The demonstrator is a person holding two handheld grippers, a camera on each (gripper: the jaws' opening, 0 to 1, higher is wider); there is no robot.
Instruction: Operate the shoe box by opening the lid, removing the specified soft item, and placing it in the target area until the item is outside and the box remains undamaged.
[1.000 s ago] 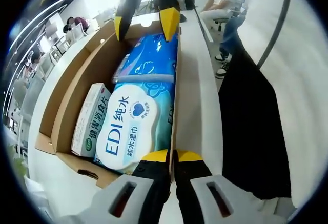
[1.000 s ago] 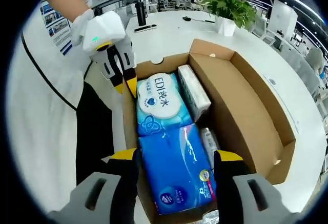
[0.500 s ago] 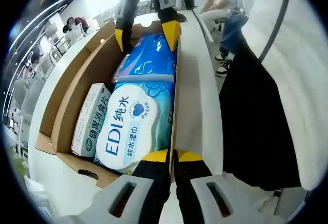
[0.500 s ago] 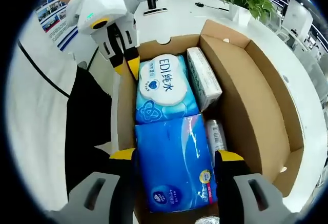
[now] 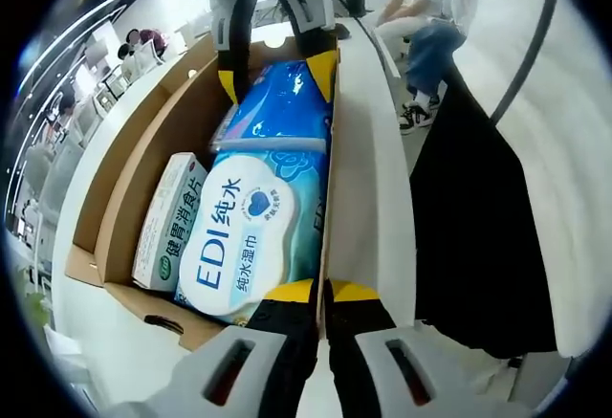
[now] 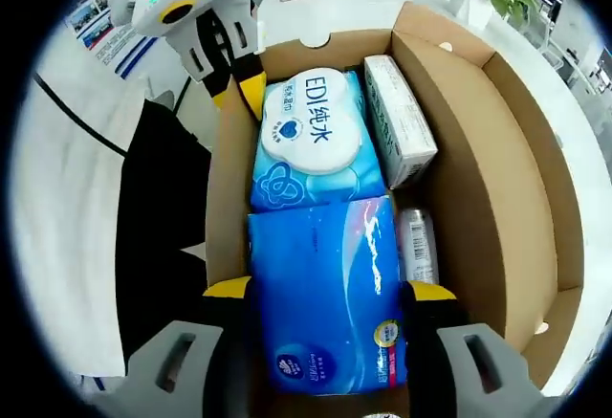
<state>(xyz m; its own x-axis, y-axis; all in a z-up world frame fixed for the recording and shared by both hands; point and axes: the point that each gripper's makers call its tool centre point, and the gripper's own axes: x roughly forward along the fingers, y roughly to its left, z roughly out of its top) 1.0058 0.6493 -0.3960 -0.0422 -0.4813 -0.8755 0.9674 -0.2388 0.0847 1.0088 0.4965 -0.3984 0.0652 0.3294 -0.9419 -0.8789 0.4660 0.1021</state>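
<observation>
- Blue tissue pack [image 6: 325,294]: lies flat in near end of shoe box [image 6: 478,150], long axis running along box length, straight ahead between the jaws of right gripper [image 6: 328,294], which stand wide, one at either long edge, not yet pressing by the look of it
- Left gripper [image 5: 320,294]: jaws narrow, pinching box side wall at far end; judged to be steadying
- Wet-wipes pack [image 6: 311,136]: marked EDI, abutting blue pack lengthwise
- White carton [image 6: 400,117] and small cylindrical item [image 6: 417,244]: beside the packs, tight fit, may snag a lift
- Lid: already open
</observation>
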